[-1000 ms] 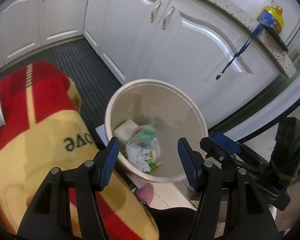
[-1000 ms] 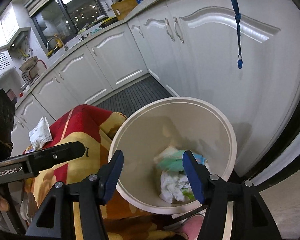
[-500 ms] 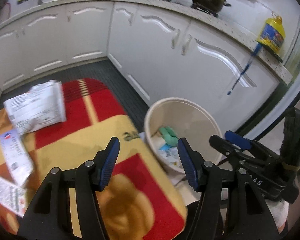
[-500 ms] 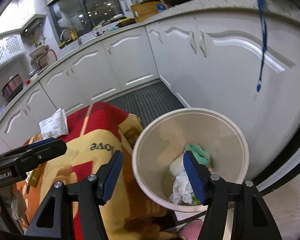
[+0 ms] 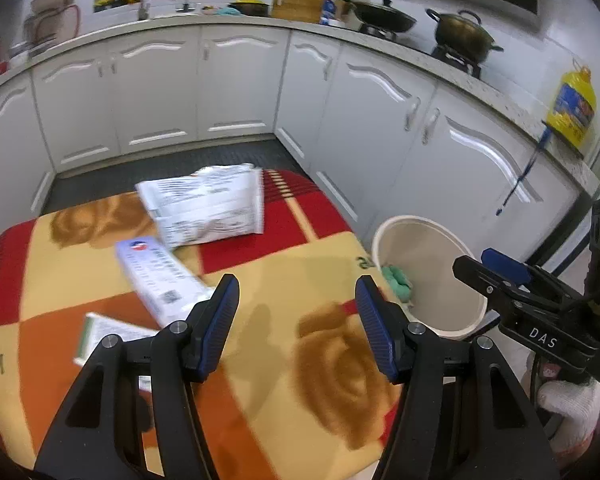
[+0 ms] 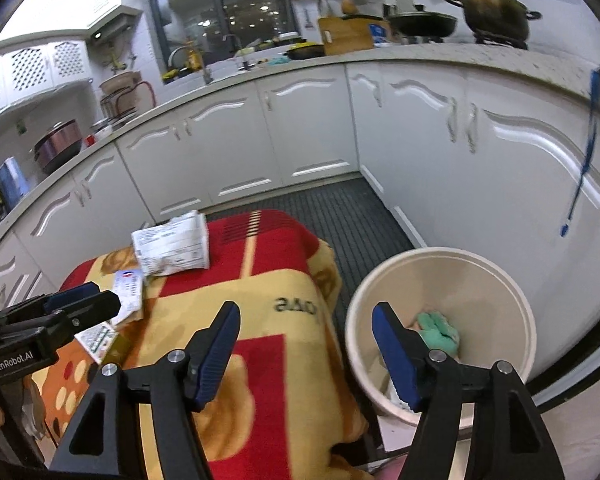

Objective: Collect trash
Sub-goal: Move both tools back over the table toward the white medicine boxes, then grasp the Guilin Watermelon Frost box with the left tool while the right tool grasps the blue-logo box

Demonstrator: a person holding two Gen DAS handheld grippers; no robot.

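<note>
My left gripper [image 5: 296, 320] is open and empty above a red and yellow blanket-covered table [image 5: 284, 360]. On it lie a large white wrapper [image 5: 208, 208], a white and blue packet [image 5: 156, 276] and a small white and green packet [image 5: 104, 332]. My right gripper [image 6: 304, 344] is open and empty, over the table's right edge beside a beige trash bin [image 6: 484, 268]. The bin [image 5: 452, 236] holds a green wad [image 6: 436, 328] and crumpled white paper. The large wrapper [image 6: 172, 244] shows in the right wrist view too.
White kitchen cabinets [image 5: 228, 88] curve around the table, with a dark ribbed floor mat [image 6: 340, 216] between. Pots [image 5: 464, 36] sit on the counter, with a yellow bottle [image 5: 572, 108] at the right. A blue cord [image 6: 580, 168] hangs down a cabinet door near the bin.
Both grippers have risen and swung left, away from over the bin toward the table. The wrappers on the blanket have come into view. Both stay open and empty.
</note>
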